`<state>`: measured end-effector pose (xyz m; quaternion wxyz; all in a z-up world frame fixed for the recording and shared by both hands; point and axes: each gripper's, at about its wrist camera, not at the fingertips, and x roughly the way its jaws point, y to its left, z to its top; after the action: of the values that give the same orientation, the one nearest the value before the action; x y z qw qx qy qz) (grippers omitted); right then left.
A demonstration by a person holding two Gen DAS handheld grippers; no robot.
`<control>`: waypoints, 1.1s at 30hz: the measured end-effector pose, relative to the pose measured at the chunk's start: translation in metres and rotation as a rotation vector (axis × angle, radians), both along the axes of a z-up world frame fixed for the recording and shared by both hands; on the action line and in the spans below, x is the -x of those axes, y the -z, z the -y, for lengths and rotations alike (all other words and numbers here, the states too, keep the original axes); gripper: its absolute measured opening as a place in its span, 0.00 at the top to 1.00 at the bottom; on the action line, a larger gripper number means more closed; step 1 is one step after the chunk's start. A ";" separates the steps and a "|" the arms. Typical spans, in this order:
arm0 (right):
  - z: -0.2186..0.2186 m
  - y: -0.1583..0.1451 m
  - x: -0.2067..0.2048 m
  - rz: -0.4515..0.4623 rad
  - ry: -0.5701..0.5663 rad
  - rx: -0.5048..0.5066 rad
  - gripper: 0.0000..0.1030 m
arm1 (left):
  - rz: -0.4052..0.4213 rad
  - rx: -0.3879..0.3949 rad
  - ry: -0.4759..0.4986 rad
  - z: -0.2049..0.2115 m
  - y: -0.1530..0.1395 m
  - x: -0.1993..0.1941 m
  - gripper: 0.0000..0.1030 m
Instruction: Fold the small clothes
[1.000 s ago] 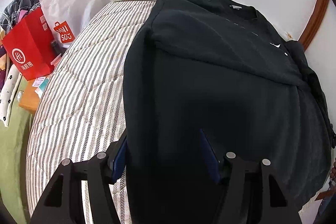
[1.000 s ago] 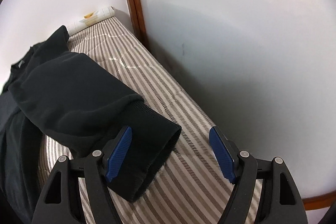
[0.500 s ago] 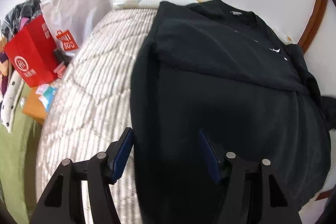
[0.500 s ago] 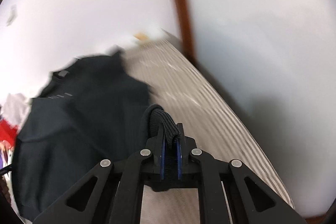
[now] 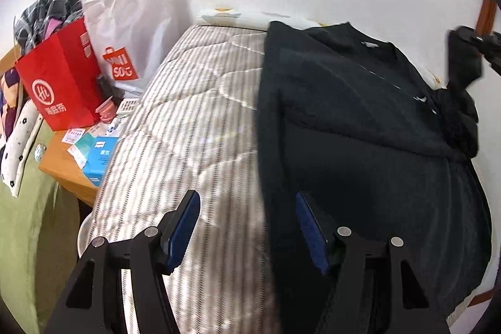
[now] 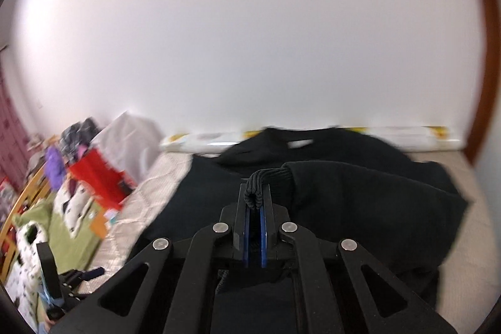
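The sweatshirt's (image 5: 360, 146) hem is hidden behind the left gripper's fingers (image 5: 308, 230). The red bag (image 6: 97, 177) is blurred, and its print cannot be read there.

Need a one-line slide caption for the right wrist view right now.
Right gripper shut on the ribbed sleeve cuff of a black sweatshirt, lifting it over the striped mattress.

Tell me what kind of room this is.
Most likely a bedroom: a black sweatshirt lies on a striped mattress against a white wall, with shopping bags and clothes piled beside it.
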<state>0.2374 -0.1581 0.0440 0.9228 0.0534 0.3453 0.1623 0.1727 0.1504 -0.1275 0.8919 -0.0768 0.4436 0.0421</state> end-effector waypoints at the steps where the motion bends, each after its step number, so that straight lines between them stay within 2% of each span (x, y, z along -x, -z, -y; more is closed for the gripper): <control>1: -0.014 0.004 -0.011 -0.007 -0.016 0.000 0.95 | -0.001 0.009 -0.004 -0.003 0.002 -0.001 0.41; 4: -0.055 0.027 -0.035 -0.039 -0.061 -0.001 0.95 | 0.000 0.035 -0.016 -0.012 0.007 -0.004 0.41; 7: -0.090 0.054 -0.065 -0.068 -0.085 0.041 0.94 | -0.002 0.036 -0.003 -0.011 0.008 -0.008 0.41; 9: -0.099 0.070 -0.075 -0.110 -0.099 0.046 0.90 | -0.003 0.026 0.009 -0.006 0.006 -0.010 0.41; 11: -0.097 0.081 -0.077 -0.145 -0.110 0.045 0.78 | 0.000 0.029 0.019 -0.001 0.002 -0.016 0.41; 13: -0.085 0.081 -0.070 -0.117 -0.102 0.054 0.61 | 0.003 0.033 0.027 0.005 -0.003 -0.022 0.41; 15: -0.060 0.076 -0.056 -0.083 -0.065 0.078 0.56 | 0.005 0.031 0.044 0.014 -0.009 -0.032 0.41; 20: 0.011 0.078 -0.029 -0.089 0.044 0.170 0.56 | 0.047 0.027 0.068 0.041 -0.029 -0.060 0.41; 23: 0.048 0.090 -0.013 -0.113 0.108 0.256 0.56 | 0.066 0.045 0.064 0.052 -0.036 -0.077 0.41; 25: 0.074 0.102 -0.002 -0.149 0.151 0.293 0.61 | 0.077 0.047 0.064 0.057 -0.039 -0.087 0.41; 28: 0.108 0.119 0.011 -0.196 0.192 0.288 0.70 | 0.089 0.037 0.076 0.065 -0.039 -0.105 0.41; 33: 0.142 0.141 0.018 -0.254 0.225 0.249 0.72 | 0.068 0.058 0.083 0.067 -0.027 -0.140 0.42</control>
<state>0.2197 -0.3005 -0.0973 0.8837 -0.0027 0.4681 0.0063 0.3123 0.0831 -0.1008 0.9049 -0.0855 0.4168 -0.0106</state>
